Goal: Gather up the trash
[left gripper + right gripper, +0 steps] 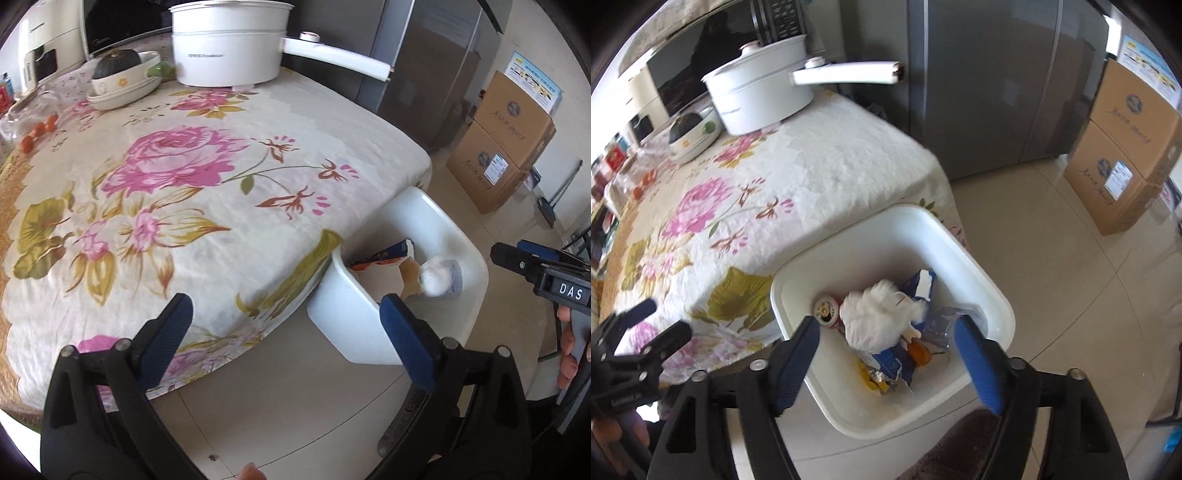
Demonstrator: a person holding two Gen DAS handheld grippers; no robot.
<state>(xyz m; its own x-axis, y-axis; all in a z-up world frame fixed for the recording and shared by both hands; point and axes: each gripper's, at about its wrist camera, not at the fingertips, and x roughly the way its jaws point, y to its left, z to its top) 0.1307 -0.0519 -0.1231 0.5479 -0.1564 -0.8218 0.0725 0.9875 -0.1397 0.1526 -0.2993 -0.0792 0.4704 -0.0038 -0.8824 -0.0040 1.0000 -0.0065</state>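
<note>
Item: both grippers spread wide and empty over a loaded white bin.

Nearest you, the right gripper [886, 354] hangs above the bin [967, 254] with nothing between its blue pads; your left gripper [288, 325] is likewise wide and empty, over the table edge. In the bin: a crumpled white tissue [875, 317], a red can [826, 310], a blue carton [919, 284], clear plastic film [942, 325] (an orange scrap beneath). Beyond, the floral tablecloth [177, 166] looks bare of litter up to the white pot [229, 48] and the bowl with the squash [122, 74]. Judged near done: scan the far left clutter before you reach, and keep the jaws clear of the pot handle.
</note>
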